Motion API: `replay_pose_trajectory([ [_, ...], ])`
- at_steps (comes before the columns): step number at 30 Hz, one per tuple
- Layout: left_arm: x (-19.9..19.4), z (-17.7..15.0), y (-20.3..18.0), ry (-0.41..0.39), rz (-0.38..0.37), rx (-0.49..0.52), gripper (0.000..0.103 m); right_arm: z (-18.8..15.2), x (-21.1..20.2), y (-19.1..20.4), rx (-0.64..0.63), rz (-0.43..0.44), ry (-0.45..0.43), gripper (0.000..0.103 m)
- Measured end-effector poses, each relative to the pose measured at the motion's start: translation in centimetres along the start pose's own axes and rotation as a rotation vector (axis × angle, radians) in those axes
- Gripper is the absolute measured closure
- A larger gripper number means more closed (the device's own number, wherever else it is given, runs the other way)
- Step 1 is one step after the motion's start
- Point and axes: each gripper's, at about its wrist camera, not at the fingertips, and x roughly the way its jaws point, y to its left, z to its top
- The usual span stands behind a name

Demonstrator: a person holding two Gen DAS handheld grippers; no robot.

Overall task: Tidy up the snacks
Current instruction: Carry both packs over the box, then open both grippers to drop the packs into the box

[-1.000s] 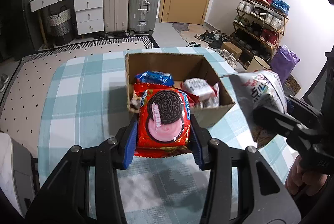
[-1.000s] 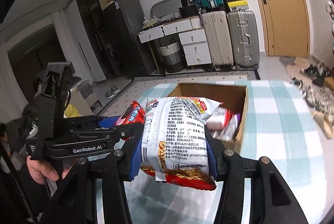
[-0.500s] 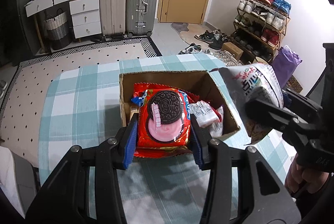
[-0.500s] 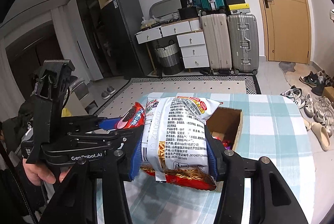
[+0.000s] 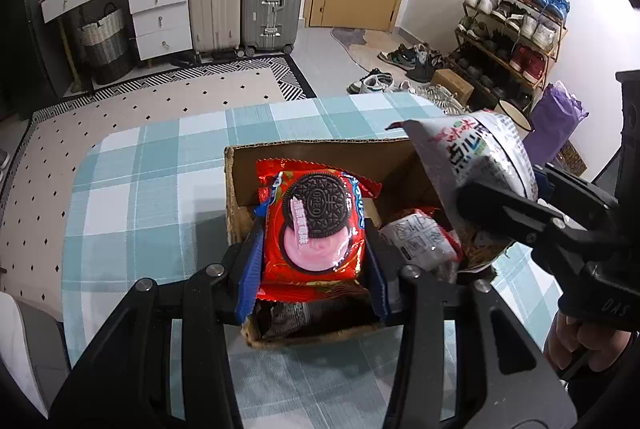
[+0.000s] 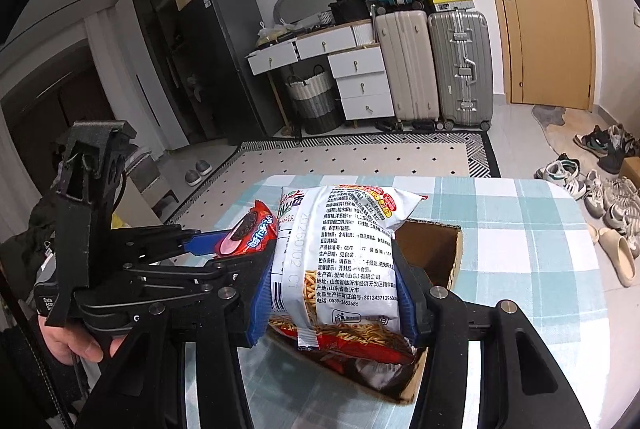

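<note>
Left tongs [image 5: 312,249] grip an Oreo packet [image 5: 314,225] over the cardboard box [image 5: 320,153] near the tabletop's [image 5: 160,197] far edge; right tongs [image 6: 336,293] clamp a noodle-snack bag [image 6: 340,253] beside it. Likely risk: simultaneous release could collide the packs, or the bag might catch the box rim.

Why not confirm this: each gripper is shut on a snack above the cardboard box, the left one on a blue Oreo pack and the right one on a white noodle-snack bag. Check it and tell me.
One detail is off. The left wrist view shows the left gripper shut on a red Oreo pack, not blue. The rest holds: the right gripper is shut on the white noodle-snack bag, both above the cardboard box.
</note>
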Motion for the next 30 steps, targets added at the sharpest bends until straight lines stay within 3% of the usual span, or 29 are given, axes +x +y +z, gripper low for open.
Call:
replay_pose_trajectory([
  [11, 4.2, 0.6, 0.5, 0.025, -0.05, 0.007, 0.061, -0.1, 4.6, -2.4, 0.023, -0.021, 0.038, 0.051],
  [14, 4.3, 0.5, 0.7, 0.02, -0.049, 0.008, 0.053, -0.7, 5.2, -3.1, 0.032, -0.034, 0.04, 0.041],
  [16, 4.0, 0.4, 0.6, 0.008, -0.04, 0.015, 0.046, -0.9, 5.0, -3.6, 0.036, -0.038, 0.02, 0.029],
  [30, -2.9, -1.8, 0.4, -0.124, 0.042, 0.025, 0.031, -1.8, -1.1, -1.4, -0.03, -0.059, -0.107, 0.026],
])
